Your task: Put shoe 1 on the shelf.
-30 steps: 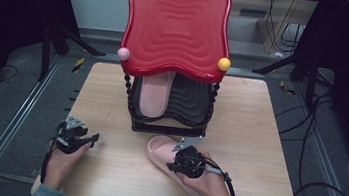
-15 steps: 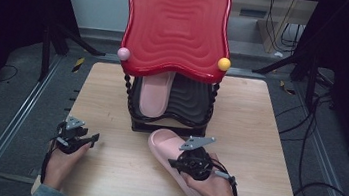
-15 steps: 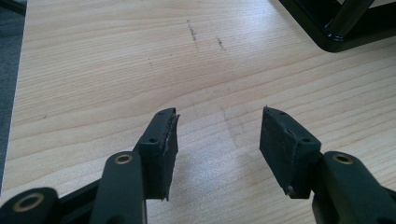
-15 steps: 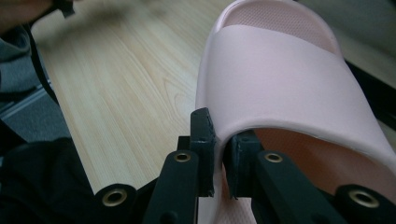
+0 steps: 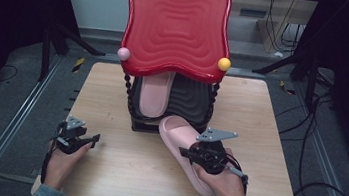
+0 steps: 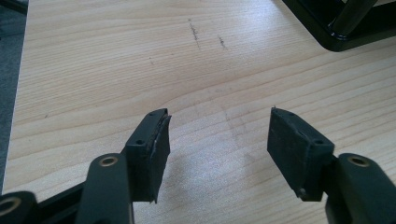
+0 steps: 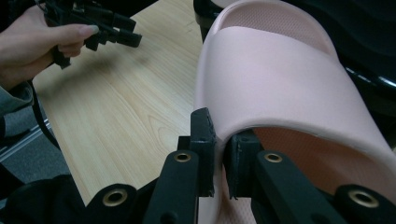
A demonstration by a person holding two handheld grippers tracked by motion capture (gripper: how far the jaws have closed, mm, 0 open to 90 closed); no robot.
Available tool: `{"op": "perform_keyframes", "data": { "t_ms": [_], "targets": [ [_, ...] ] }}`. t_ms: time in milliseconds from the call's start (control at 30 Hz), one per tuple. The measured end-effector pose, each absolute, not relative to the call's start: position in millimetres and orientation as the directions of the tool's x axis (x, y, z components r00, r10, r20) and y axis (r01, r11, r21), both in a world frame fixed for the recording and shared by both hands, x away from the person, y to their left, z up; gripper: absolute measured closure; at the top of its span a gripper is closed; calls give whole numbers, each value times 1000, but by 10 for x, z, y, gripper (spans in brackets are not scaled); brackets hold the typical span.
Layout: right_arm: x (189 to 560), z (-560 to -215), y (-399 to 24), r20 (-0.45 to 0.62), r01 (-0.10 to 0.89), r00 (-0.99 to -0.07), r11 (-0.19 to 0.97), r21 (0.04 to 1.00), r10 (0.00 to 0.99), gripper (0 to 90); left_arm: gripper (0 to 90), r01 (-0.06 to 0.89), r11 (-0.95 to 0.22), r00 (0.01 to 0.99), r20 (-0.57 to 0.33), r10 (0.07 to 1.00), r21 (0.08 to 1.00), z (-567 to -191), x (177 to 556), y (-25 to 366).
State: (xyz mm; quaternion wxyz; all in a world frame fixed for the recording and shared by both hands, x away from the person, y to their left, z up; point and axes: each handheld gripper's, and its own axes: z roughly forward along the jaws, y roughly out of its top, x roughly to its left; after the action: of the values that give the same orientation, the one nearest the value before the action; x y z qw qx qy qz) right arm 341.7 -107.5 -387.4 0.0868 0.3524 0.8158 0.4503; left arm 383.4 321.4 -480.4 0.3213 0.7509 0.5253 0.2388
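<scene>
Right gripper [image 7: 219, 154] pinches the strap edge of the pink slipper [image 5: 181, 147], toe by the black rack [image 5: 190, 100]; left gripper [image 6: 219, 149] fingers — just been opening — stand apart over bare table [image 5: 118, 171].

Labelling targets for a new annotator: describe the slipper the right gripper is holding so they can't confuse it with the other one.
Start at the big red tray-topped rack at the back of the wooden table. Directly in front of its black base lies a pink slide slipper, with the right gripper clamped on the edge of its strap. Its twin sits on the rack's lower shelf under the tray; this one is outside the rack.
</scene>
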Motion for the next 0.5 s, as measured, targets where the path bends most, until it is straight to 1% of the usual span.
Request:
{"op": "perform_keyframes", "data": {
  "t_ms": [500],
  "targets": [
    [3399, -3666, -1092, 151, 466, -729, 322, 824, 668, 839, 369, 634, -243, 329, 28, 944, 735, -4800, 3828, 3217]
  ]
}}
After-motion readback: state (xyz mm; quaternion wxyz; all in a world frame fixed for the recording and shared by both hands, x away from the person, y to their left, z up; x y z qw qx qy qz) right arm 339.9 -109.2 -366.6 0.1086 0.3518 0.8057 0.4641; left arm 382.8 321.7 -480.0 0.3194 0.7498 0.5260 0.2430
